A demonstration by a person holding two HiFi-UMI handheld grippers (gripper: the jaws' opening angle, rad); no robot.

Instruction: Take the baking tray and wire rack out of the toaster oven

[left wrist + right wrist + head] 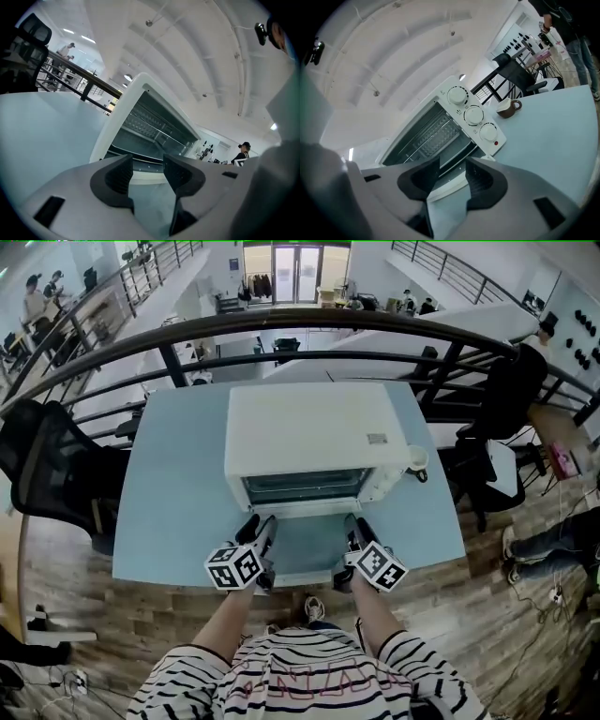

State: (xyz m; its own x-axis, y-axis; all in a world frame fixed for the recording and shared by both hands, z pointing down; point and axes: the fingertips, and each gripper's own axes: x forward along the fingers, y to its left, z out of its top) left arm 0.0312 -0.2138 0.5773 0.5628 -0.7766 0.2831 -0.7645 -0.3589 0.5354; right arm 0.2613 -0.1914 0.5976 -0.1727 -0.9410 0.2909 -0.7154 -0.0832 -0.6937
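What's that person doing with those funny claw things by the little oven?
A person holds a gripper in each hand in front of a white toaster oven on the blue table. Its door is folded down, and the wire rack sits inside. The left gripper and right gripper are both open and empty near the door, so nothing is out yet.

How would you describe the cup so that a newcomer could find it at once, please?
Find the light blue table, then the white toaster oven on it. The cup stands on the table beside the oven's end with three knobs; it is the only small, handled item there.
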